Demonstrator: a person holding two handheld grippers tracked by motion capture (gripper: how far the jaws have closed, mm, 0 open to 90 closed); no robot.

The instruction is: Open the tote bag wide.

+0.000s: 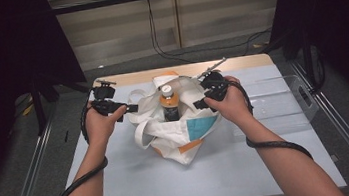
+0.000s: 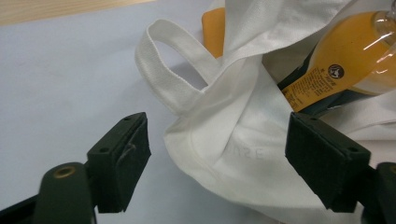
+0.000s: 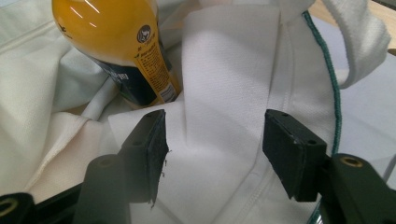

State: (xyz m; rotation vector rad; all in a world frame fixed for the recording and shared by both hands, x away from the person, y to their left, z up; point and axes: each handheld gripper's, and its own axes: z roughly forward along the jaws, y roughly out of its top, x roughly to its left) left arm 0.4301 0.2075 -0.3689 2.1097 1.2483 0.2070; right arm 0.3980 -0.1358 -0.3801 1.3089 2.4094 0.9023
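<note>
We've got L gripper (image 2: pixel 217 154) & R gripper (image 3: pixel 212 149) both spread wide at tote bag (image 1: pixel 187 136) w/ orange bottle (image 1: pixel 168 101) inside.

Left gripper (image 1: pixel 131 108): black, two flat square jaws with soft black pads, small screw holes, one brass-ringed hole. Right gripper (image 1: pixel 199 104): same black jaws, pads, screw holes, brass ring. Thick black cable (image 1: pixel 79 182) trails along each arm. Arms bare, no sleeves.
</note>
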